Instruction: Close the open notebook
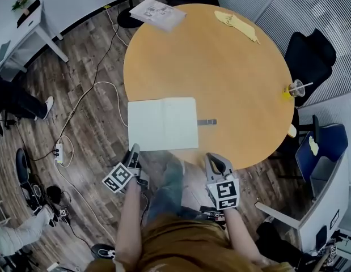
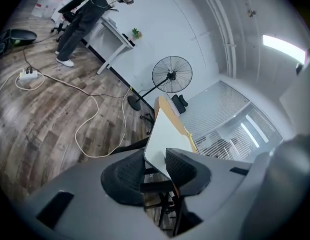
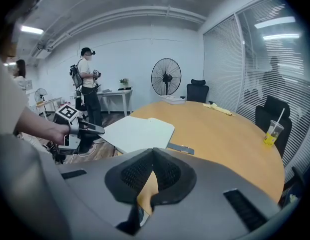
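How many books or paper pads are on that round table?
2: an open notebook at the near edge and a printed booklet at the far edge. Nothing seems hidden.

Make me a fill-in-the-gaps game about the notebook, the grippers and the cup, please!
1. The notebook lies ___ on the table.
2. One corner of it sits between the jaws of the ___ gripper.
3. The cup with a straw holds a ___ drink.
4. The tabletop's shape is ___.

Missing words: open; left; yellow; round.
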Motion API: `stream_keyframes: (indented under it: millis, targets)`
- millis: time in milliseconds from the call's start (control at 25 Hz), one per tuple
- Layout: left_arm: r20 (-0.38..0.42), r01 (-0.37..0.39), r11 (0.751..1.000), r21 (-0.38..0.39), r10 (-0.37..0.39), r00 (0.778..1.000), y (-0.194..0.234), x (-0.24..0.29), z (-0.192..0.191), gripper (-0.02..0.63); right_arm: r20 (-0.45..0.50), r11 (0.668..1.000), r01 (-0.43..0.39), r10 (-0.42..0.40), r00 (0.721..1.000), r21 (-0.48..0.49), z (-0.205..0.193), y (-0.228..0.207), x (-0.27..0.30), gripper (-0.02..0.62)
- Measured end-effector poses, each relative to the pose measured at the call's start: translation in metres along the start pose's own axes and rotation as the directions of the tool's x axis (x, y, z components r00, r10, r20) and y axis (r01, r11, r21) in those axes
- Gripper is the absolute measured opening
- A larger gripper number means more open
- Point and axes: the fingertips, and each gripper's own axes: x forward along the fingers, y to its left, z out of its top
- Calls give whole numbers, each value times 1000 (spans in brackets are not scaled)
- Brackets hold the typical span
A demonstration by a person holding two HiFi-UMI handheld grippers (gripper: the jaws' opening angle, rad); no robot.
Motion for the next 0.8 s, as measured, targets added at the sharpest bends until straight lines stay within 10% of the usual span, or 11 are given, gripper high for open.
stream_keyframes:
  millis: [800]
  targets:
    - [-31, 39, 986, 160, -35, 999, -29, -18, 14, 89, 90, 999, 28, -30, 995, 28, 30, 11, -18, 12]
